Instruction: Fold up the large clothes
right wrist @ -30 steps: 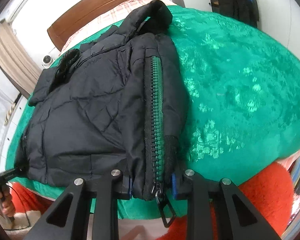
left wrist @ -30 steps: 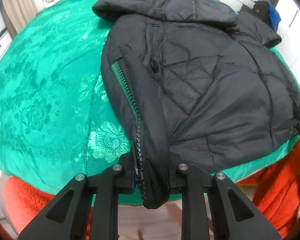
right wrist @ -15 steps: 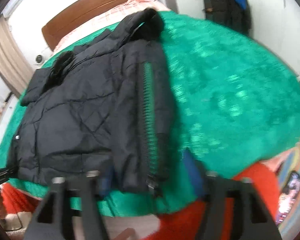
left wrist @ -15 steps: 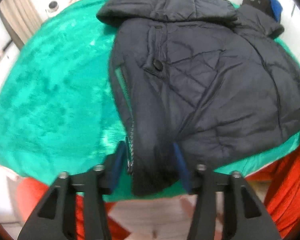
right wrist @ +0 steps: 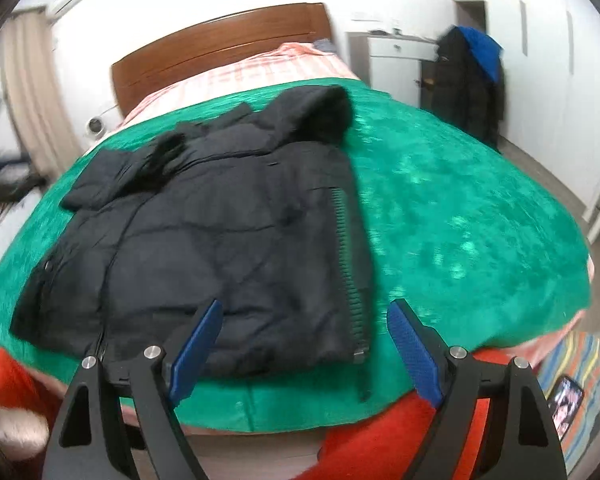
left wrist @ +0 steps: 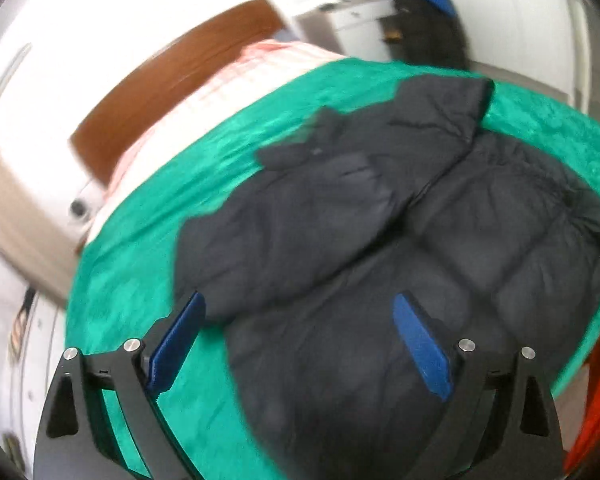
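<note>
Right wrist view: black jacket [right wrist: 204, 248] lies flat on green blanket [right wrist: 460, 240], near edge, zipper [right wrist: 350, 272] at right; right gripper [right wrist: 304, 344] & left gripper [left wrist: 296, 344] have just been opening, now wide, nothing between, prob. regrip for next fold.

Matt quilted jacket [right wrist: 228, 240] (seemingly nylon).

Left wrist view motion-blurred: black jacket [left wrist: 380, 260] quilting smeared, lower hem cut off by frame bottom. Phone [right wrist: 566, 402] screen content too small to tell.
</note>
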Motion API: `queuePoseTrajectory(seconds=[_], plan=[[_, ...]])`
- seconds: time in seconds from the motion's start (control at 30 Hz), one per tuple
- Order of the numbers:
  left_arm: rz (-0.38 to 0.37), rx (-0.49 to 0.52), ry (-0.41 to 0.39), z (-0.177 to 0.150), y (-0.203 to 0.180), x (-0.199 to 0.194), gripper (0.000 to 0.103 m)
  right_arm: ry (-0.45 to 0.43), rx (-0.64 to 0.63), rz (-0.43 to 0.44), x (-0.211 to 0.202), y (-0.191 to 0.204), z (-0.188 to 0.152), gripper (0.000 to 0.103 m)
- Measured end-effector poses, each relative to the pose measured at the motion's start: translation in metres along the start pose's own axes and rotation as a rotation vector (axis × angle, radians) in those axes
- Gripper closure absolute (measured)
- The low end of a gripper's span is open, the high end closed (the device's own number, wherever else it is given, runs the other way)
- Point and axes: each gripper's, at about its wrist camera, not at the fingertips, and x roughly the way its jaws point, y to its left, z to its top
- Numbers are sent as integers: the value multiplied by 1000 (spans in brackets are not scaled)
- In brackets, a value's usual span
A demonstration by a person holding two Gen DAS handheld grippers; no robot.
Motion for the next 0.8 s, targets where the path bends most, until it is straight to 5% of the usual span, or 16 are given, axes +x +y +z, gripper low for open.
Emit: queuePoseTrajectory(seconds=[0.13,0.27,0.33,0.37,0.6,0.8], plan=[[-114,-30,46,37,-20,68,7,-9,-63,18,-1,14,-8,19],[-85,-150,136,51,-22,136,10,-10,-83,35,-1,17,-11,19],[-136,-199,152,48,-17,152,44,-9,-81,40,-1,16,-12,19],[-162,-219,161,45,-14,155,86,-9,-76,43,-1,14,-12,19],[-93,-404,18,25,78,74,101,-24,-53,42,-2,10,-11,19],[156,-732,-56,-53,227,-9,101,-30,-75,42,-2,19,-11,19]])
